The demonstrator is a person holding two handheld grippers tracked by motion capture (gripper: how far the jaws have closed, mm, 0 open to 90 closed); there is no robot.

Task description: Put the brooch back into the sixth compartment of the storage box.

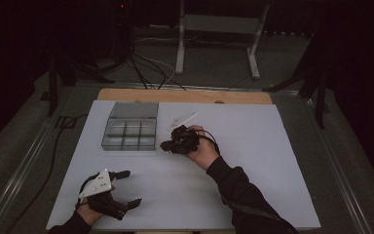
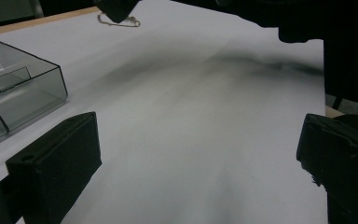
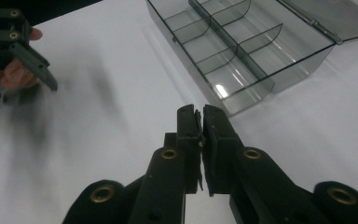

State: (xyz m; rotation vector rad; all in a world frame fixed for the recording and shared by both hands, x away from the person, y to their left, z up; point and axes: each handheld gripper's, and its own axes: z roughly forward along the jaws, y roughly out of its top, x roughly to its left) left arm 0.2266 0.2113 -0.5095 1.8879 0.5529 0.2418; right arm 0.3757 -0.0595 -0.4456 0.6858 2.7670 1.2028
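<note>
- High view: white worktop (image 1: 253,161) with a wooden edge at the far side, dark room behind, grey floor, a white metal frame (image 1: 219,29) and black cables (image 1: 146,66) beyond it.
- Clear grey compartment box (image 1: 130,131) sits left of centre toward the far side, lid open and lying back; its compartments look empty in the right gripper view (image 3: 242,51).
- Right tongs (image 1: 168,145) held at mid-worktop just right of the box, near its front right corner, not touching it; in the right gripper view the jaws are pressed together, nothing seen between them.
- Left tongs (image 1: 126,187) low at the near left, well apart from the box; jaws spread wide, nothing between them.
- Left gripper view: box corner (image 2: 23,98) at left; a small thin chain-like item (image 2: 119,21) lies on the far worktop, too small to identify.
</note>
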